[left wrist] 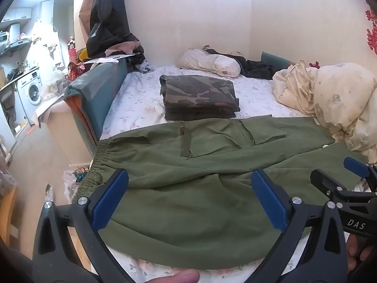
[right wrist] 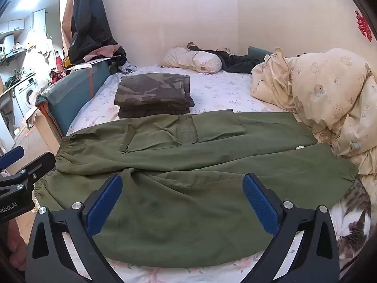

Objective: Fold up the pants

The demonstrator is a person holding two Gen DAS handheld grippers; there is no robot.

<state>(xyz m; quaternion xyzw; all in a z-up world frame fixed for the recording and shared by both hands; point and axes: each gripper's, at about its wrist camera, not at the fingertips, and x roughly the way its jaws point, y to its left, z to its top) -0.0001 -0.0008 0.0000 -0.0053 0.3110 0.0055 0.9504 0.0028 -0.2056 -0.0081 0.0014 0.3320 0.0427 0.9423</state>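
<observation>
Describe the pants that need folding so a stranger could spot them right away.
Start at the bed with the flowered sheet. Across its near edge lie the olive green pants, spread flat with the elastic waistband on the left. Unlike the camouflage pile behind them, they are plain-coloured and unfolded, with flapped cargo pockets.

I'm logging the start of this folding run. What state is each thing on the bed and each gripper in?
Green pants: spread flat, unfolded, waistband at left.
Camouflage pants: folded, stacked on another folded garment.
Quilt: bunched up at right.
Pillow: lying by the wall.
Cat: lying at the bed's right edge.
Left gripper: open, empty.
Right gripper: open, empty.
</observation>
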